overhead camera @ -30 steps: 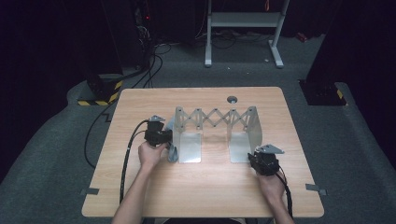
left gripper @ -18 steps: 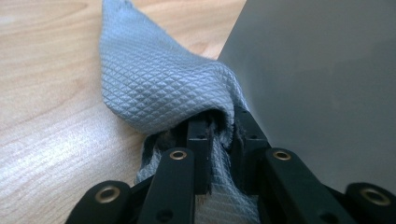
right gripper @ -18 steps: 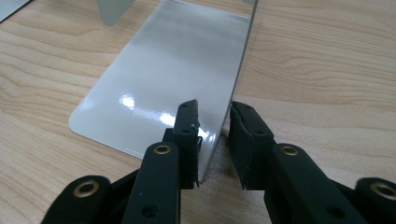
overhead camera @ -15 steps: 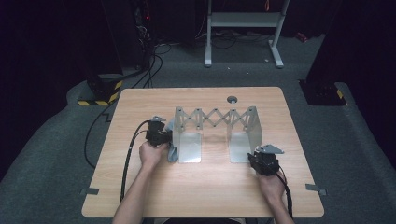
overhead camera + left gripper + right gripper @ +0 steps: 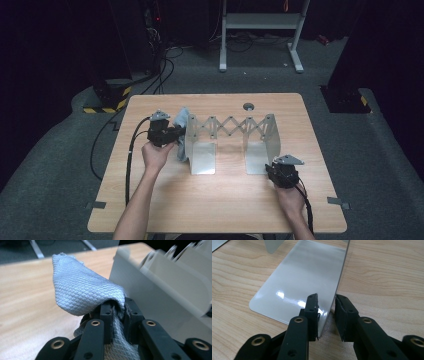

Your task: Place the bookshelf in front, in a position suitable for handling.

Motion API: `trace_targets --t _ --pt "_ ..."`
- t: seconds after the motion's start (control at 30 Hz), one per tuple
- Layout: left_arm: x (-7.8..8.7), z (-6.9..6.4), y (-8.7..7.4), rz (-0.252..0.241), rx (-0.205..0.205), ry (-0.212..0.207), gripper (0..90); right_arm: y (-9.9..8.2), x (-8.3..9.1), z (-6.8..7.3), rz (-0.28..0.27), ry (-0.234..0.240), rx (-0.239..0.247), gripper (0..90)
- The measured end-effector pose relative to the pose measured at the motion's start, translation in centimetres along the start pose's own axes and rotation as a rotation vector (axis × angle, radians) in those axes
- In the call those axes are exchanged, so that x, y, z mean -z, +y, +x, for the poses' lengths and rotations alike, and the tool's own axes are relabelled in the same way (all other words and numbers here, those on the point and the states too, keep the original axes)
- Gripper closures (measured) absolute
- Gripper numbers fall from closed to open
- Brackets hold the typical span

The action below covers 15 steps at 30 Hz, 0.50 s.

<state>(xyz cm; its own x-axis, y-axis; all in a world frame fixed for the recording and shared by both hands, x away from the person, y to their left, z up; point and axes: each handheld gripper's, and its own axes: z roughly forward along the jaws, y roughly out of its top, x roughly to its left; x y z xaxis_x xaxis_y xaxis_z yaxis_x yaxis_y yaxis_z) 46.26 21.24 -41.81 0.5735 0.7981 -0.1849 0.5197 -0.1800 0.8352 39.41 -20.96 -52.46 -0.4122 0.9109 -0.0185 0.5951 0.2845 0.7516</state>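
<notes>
While I watched the high view, I took the expanding metal rack [image 5: 232,137] as my landmark for everything else on the wooden table [image 5: 220,210]. My left gripper [image 5: 176,134] was clenched on a grey waffle-weave cloth [image 5: 182,131], and the left gripper view showed the fabric [image 5: 85,293] pinched between the two black jaws and bulging out above them, with more of it hanging down between the linkages. That cloth sat at the rack's left end, just beside its upright left plate [image 5: 150,290] and raised off the tabletop. My right gripper [image 5: 274,167] sat at the near right corner of the rack, and the right gripper view showed its jaws straddling the near edge of the right end plate [image 5: 312,275]; the left pad looked to touch the sheet, but a narrow gap showed on the other side, so I could not tell whether it truly gripped. As I judged it, the coming move turned on one relation: the rack's long axis ran left to right across the table, the cloth lay off its left end, and so the left hand [image 5: 156,156] was the nearer one to drape or carry it along that scissor bar [image 5: 232,126], while the right steadied the far end.
</notes>
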Motion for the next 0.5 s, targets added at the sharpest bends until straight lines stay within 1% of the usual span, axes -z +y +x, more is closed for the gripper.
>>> trace_targets --t 0.1,0.13,0.3,0.4,0.5 --pt "0.9 -0.4 0.8 -0.029 -0.02 0.002 79.3 0.0 0.0 0.0 0.0 -0.001 0.002 73.0" --pt "1.2 -0.6 1.2 -0.038 -0.032 0.005 79.4 0.0 0.0 0.0 0.0 0.0 0.001 73.0" --pt "2.1 -1.0 2.6 -0.08 -0.056 0.005 79.3 0.0 0.0 0.0 0.001 0.0 0.001 73.0" --pt "2.2 -1.0 3.2 -0.089 -0.067 0.008 79.1 0.0 0.0 0.0 0.001 -0.001 0.001 73.0" --pt "1.8 -0.7 3.4 -0.082 -0.06 0.01 79.1 0.0 0.0 0.1 0.001 -0.002 0.0 73.0"
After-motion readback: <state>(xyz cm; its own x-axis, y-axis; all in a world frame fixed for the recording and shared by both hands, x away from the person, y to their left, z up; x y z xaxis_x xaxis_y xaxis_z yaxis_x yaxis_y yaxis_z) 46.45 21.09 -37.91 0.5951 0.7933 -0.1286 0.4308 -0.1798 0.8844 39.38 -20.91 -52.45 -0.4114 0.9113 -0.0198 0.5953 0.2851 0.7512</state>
